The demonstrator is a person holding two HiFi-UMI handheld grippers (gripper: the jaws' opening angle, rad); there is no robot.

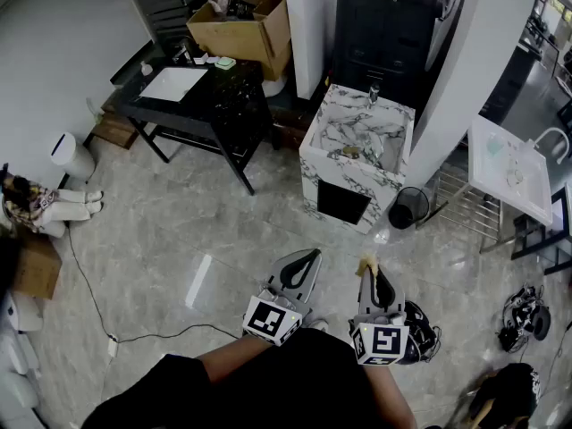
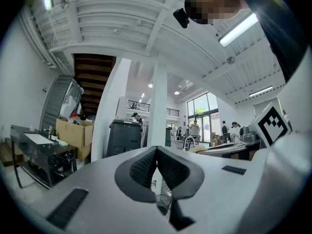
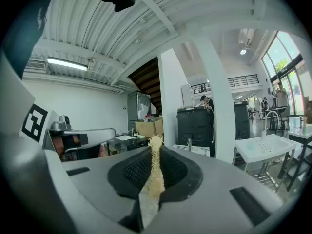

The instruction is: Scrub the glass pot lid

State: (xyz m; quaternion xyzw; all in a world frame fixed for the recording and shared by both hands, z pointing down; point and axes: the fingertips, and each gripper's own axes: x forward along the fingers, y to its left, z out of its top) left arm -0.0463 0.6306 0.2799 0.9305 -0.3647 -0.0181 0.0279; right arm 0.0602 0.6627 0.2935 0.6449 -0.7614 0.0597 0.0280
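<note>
Glass pot lid: I cannot pick it out in any view. The right gripper is clamped on one pale, fibrous scrubbing pad. The left gripper has its jaws pressed together on nothing. Both grippers hang over the grey floor, well apart from the one marble sink.

Loofah pad half-hidden in right gripper

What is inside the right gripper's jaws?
A pale yellow fibrous scrubbing pad, clamped edge-on in the right gripper, its tip poking out. How far it reaches back is covered.
</note>
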